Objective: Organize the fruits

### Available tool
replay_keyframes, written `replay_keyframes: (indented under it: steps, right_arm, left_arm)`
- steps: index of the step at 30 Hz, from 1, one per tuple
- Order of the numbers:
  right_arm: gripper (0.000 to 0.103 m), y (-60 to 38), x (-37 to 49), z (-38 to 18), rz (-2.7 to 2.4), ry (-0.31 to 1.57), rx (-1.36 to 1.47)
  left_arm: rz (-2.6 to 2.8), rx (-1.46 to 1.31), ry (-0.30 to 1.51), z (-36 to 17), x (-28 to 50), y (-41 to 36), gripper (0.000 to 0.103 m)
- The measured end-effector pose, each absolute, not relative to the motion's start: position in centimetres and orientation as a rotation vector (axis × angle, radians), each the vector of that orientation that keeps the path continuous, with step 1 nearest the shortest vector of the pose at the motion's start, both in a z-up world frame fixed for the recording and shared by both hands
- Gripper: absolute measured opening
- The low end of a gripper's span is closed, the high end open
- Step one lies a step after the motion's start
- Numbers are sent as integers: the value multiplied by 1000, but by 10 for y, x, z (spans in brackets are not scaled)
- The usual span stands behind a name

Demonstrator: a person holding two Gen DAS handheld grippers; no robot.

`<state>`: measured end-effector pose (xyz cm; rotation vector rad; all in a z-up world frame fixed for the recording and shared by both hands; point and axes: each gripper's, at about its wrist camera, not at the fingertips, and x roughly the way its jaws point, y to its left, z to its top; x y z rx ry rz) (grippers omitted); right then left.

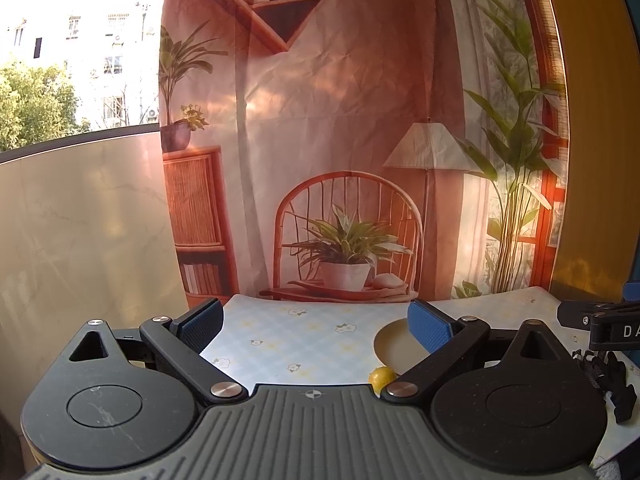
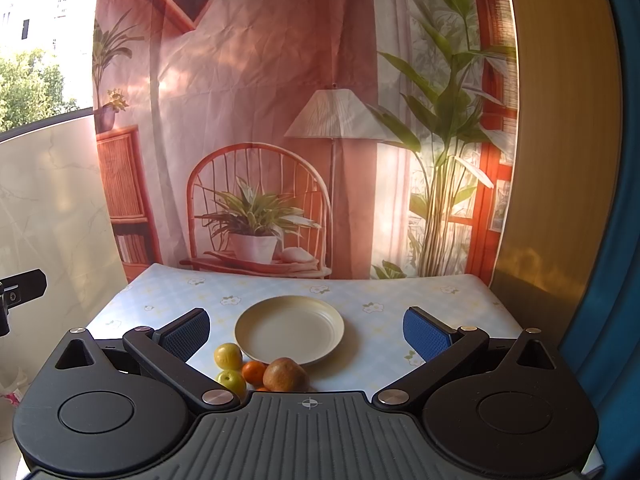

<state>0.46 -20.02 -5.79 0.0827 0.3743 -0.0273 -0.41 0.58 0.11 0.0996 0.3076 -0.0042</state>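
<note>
Your right gripper (image 2: 306,330) is spread wide with nothing in it, above the near edge of the table (image 2: 400,292). Landmark is the plate (image 2: 289,329): it lies flat mid-table, between and just past the pads. Fruit is bunched against the plate's near-left rim: yellow fruit (image 2: 228,356) to its left, orange (image 2: 253,372) and brown pear (image 2: 285,374) at its near edge, green-yellow fruit (image 2: 232,382) nearest you. The pear's long axis can't be judged; the rest are round. Your left gripper (image 1: 316,326) is also wide apart, holding nothing, left of the plate (image 1: 394,344); one yellow fruit (image 1: 382,376) shows near its right finger. Only "DA" reads, on a black bracket (image 1: 612,328) at right.
</note>
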Motion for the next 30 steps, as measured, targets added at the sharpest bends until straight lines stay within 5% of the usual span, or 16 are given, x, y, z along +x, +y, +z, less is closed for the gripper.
replay_keyframes:
  steps: [17,30]
  right_arm:
    - [103,-201,9,-67,-35,370,98]
    - [103,-224,55,-136,-11,317,223]
  left_arm:
    - [-6,96,303,-7,4,6,100]
    - [-50,136,326,-45,37,-2,100]
